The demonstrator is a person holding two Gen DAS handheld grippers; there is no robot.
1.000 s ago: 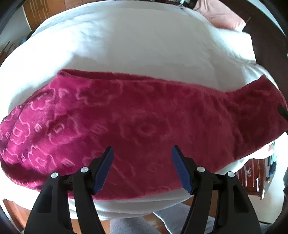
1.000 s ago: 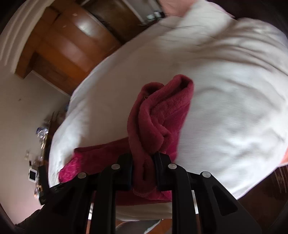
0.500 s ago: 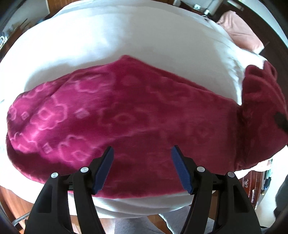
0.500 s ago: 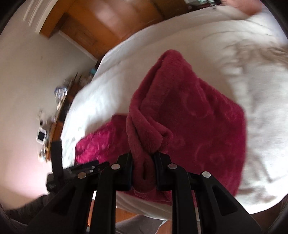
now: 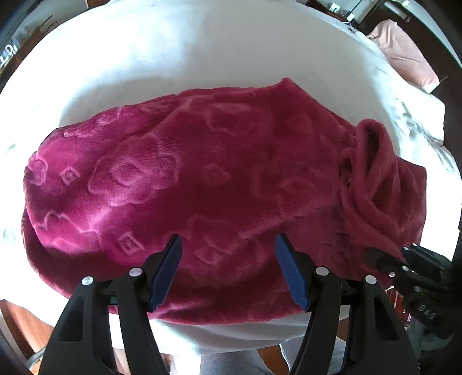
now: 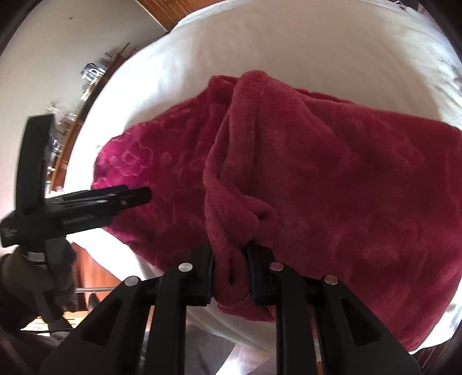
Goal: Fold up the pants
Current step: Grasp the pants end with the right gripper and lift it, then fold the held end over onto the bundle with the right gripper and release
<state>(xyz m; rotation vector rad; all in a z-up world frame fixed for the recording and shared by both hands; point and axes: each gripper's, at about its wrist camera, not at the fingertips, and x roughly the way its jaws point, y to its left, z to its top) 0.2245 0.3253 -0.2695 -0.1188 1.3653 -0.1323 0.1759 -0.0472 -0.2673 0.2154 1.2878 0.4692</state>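
Fleece bunched between the closed fingers of the right gripper (image 6: 231,277) is the nearest thing to see: it has a thick gather of the crimson pants (image 5: 231,178) clamped tight, lifted off the near edge of the bed and carried over the rest of the garment. Beside it the left gripper (image 5: 228,268) hangs just above the cloth with its blue-padded jaws spread wide, holding nothing.

The pants lie across the near part of the white bedspread (image 5: 202,52), plush, embossed with flower and square shapes. They look already doubled lengthwise, one leg on the other, though I can't see the layers well enough to be sure. The end-over-end fold seems about halfway: the gripped end is raised and brought across, not yet laid down. What's left, I'd judge, is setting that end flat, squaring the edges, and perhaps one more fold.

Count: one pair of pants, two grippers, one bed. Farther back, at the head of the bed, one pink pillow (image 5: 404,52), and wooden furniture (image 6: 184,11) against the wall.
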